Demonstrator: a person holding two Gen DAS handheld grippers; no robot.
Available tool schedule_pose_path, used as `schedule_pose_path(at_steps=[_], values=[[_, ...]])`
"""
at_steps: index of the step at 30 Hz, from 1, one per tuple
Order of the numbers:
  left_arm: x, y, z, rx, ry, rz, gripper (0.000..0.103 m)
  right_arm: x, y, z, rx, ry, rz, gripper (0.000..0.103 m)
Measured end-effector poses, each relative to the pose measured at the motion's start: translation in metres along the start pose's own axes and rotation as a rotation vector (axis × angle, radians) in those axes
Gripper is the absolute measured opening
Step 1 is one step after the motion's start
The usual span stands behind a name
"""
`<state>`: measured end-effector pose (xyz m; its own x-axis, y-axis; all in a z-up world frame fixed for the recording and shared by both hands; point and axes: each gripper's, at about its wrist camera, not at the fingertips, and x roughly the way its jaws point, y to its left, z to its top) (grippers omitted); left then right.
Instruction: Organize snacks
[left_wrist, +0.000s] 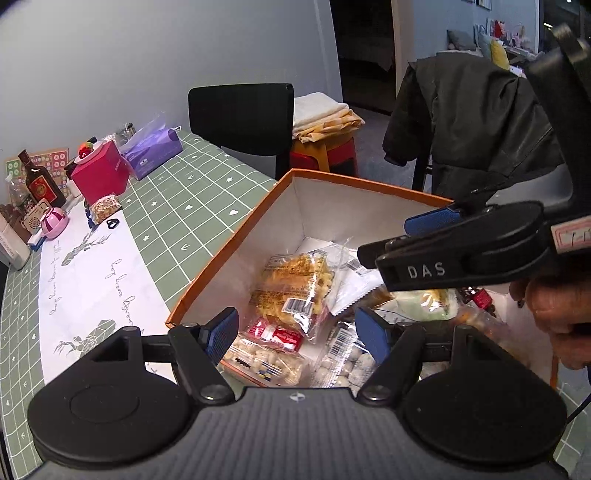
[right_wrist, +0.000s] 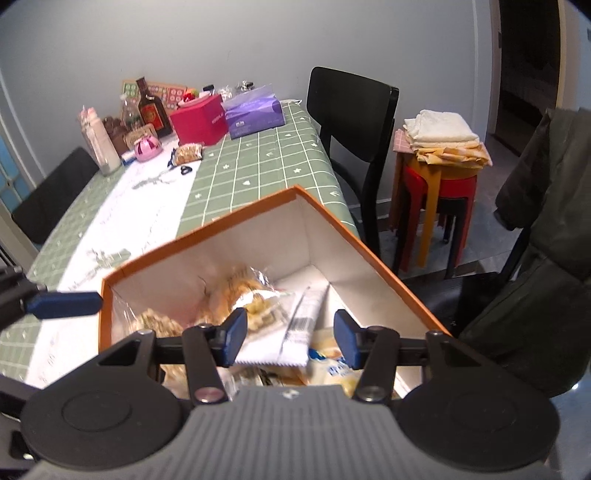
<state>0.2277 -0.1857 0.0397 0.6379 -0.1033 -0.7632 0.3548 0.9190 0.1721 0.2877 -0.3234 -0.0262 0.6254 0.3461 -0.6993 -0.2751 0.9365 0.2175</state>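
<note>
An orange-rimmed box (left_wrist: 365, 183) (right_wrist: 207, 226) with white walls holds several snack packets. Among them are a yellow cracker packet (left_wrist: 291, 284), a red packet (left_wrist: 277, 334) and a white sachet (left_wrist: 351, 284) (right_wrist: 301, 321). My left gripper (left_wrist: 297, 338) hovers open over the near-left part of the box, nothing between its blue pads. My right gripper (right_wrist: 290, 338) hangs above the sachet with its jaws apart, and neither pad presses on it. In the left wrist view it comes in from the right over the box. One more snack packet (left_wrist: 105, 208) (right_wrist: 188, 153) lies far off on the table.
At the table's far end stand a red box (left_wrist: 99, 173), a purple tissue pack (left_wrist: 151, 149), a brown bottle (left_wrist: 38, 181) and small items. A black chair (left_wrist: 243, 122), stacked stools with folded cloths (right_wrist: 439, 147) and a jacket-draped chair (left_wrist: 472, 122) stand beyond the table.
</note>
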Motion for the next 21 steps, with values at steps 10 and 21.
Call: schedule_pose_path(at_steps=[10,21], values=[[-0.051,0.007,-0.03,-0.062,-0.116,-0.079,0.089,-0.064,0.013,-0.026,-0.06,-0.11,-0.077,0.079],[-0.076,0.011,-0.069,-0.159,-0.159,-0.091,0.092,-0.127,0.03,-0.066,0.016,-0.25,-0.113,0.1]])
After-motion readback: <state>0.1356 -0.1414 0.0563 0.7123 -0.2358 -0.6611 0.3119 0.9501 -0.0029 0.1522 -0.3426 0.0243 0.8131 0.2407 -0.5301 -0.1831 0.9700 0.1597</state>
